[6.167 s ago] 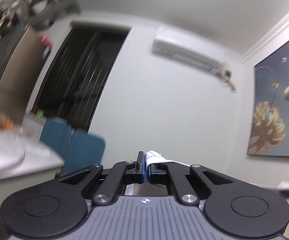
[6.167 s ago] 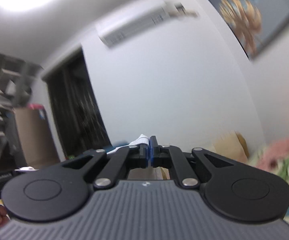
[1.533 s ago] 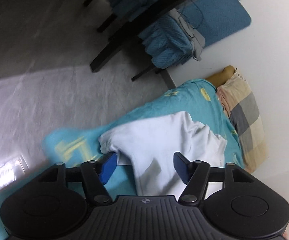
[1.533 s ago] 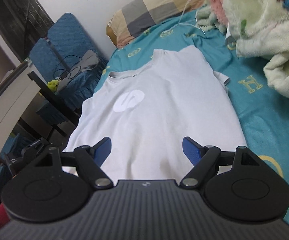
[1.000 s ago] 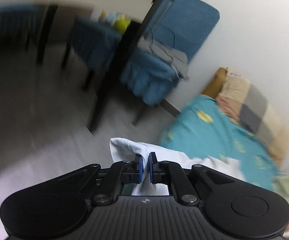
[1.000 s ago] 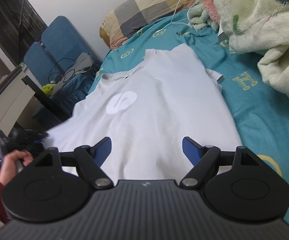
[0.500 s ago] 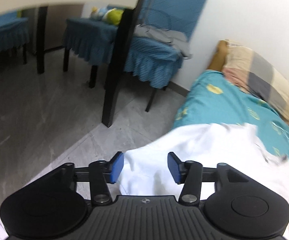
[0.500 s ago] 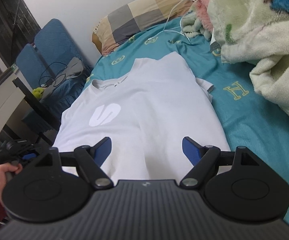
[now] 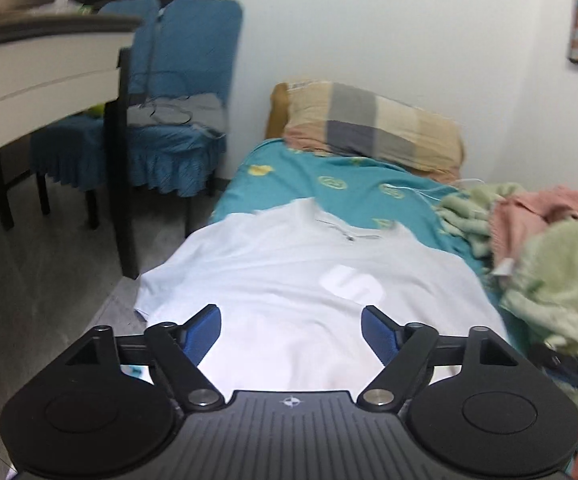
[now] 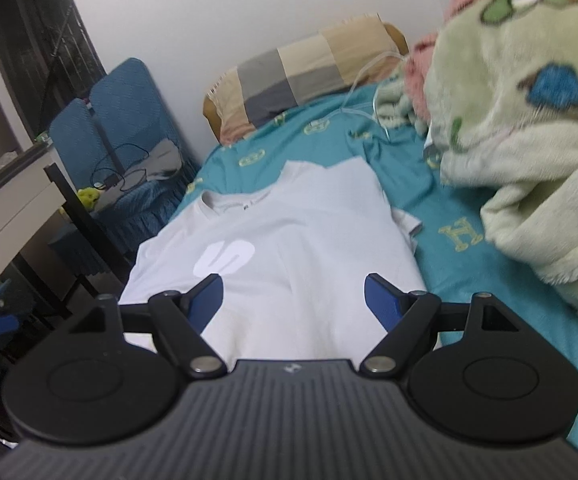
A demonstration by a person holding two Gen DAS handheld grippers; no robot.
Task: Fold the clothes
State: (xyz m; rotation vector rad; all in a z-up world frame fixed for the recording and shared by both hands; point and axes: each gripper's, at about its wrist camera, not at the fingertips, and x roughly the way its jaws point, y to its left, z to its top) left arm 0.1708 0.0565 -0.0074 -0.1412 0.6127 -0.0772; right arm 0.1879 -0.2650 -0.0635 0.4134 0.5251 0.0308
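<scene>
A white cotton T-shirt (image 10: 289,248) with a pale oval logo on its chest lies spread flat on the teal patterned bedsheet (image 10: 485,280), collar toward the far end, where a checked beige-and-grey pillow (image 10: 301,68) rests against the wall. The left gripper (image 9: 291,328) hovers over the shirt's near part, its blue-padded jaws opening with nothing pinched between them. The right gripper (image 10: 294,292) hangs likewise, jaws spread wide and empty (shirt fabric below them). A fluffy green blanket (image 10: 529,120) is heaped at the right; blue-covered chairs (image 9: 177,120) stand at the left.
</scene>
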